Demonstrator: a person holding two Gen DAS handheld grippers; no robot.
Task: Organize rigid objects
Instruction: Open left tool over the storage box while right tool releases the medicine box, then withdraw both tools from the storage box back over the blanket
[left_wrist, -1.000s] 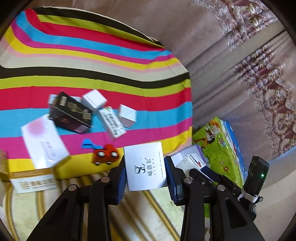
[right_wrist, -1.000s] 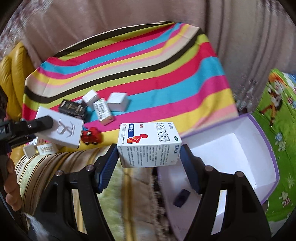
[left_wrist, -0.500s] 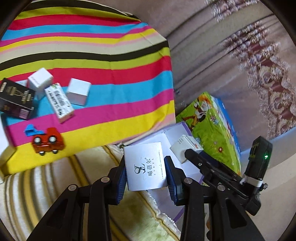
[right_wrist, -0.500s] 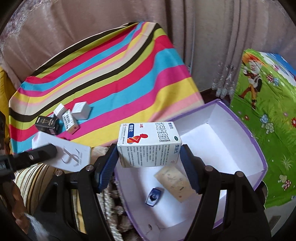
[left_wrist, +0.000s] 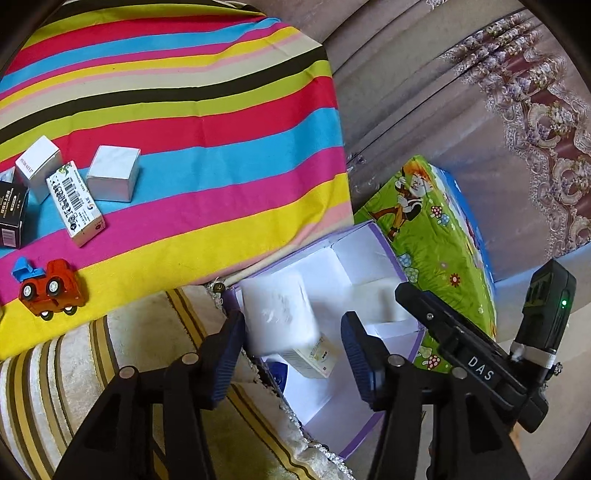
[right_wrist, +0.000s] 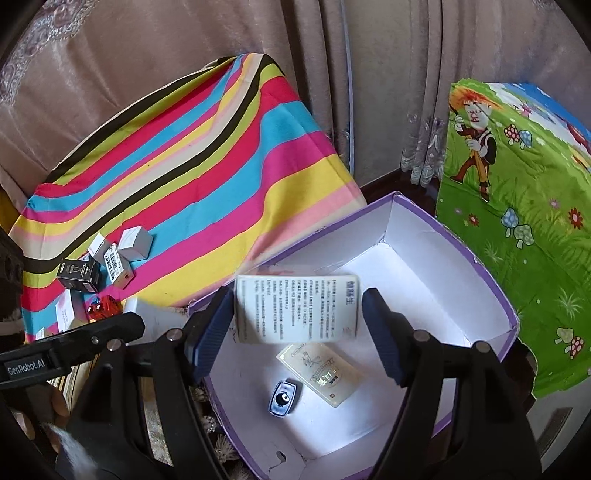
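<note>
Striped cloth (left_wrist: 184, 122) across the upper left, curtains (right_wrist: 388, 74) behind, cartoon mat (right_wrist: 517, 221) at right; purple-rimmed box (right_wrist: 491, 284) at lower centre; left gripper (left_wrist: 291, 350) spread open, blurred white box (left_wrist: 277, 314) loose between its fingers; right gripper (right_wrist: 299, 332) likewise open, medicine carton (right_wrist: 295, 308) blurred, apparently untouched, over the box; small boxes (left_wrist: 110, 173) at left edge partly cut off

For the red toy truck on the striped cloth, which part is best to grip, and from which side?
Grip the red toy truck across its body, one claw pad on the cab roof and one under the wheels. It lies on its side, so coming straight down from above probably suits best.
</note>
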